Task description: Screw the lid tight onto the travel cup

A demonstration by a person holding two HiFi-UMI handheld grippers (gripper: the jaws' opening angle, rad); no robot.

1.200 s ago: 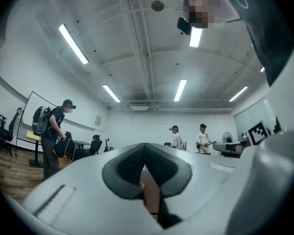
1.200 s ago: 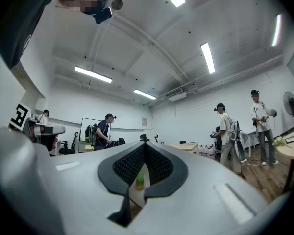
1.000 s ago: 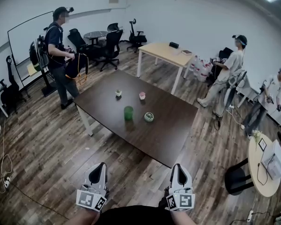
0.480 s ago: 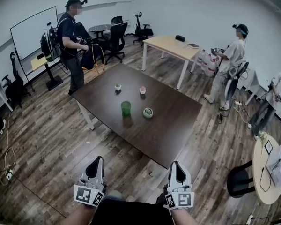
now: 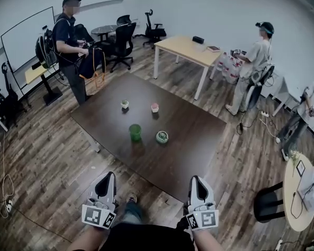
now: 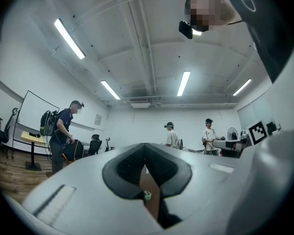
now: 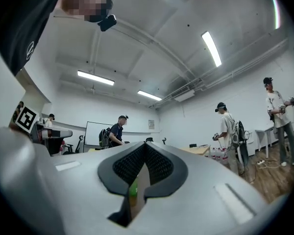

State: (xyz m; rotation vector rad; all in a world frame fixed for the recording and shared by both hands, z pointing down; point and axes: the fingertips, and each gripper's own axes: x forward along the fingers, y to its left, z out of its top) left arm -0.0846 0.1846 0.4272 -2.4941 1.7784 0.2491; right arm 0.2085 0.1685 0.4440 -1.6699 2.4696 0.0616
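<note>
A green travel cup (image 5: 135, 132) stands upright near the middle of the dark brown table (image 5: 183, 150). Its round green lid (image 5: 161, 137) lies flat on the table just right of the cup. My left gripper (image 5: 106, 178) and my right gripper (image 5: 197, 181) are both shut and hold nothing. They hover side by side over the wooden floor, short of the table's near edge and well apart from the cup and lid. Through the narrow slit between the shut pads, the left gripper view shows the lid (image 6: 146, 195) far off, and the right gripper view shows the cup (image 7: 133, 189).
Two small cups, one pale green (image 5: 125, 104) and one pink (image 5: 155, 107), sit further back on the table. A person with a backpack (image 5: 68, 41) stands beyond its far left corner. Other people (image 5: 254, 67) stand at the right, near a light wooden table (image 5: 186, 48). A round table (image 5: 298, 192) is at the right edge.
The table with the cup and lid has come closer and lower in the head view. Both grippers have moved forward with me towards it, still shut and side by side.
</note>
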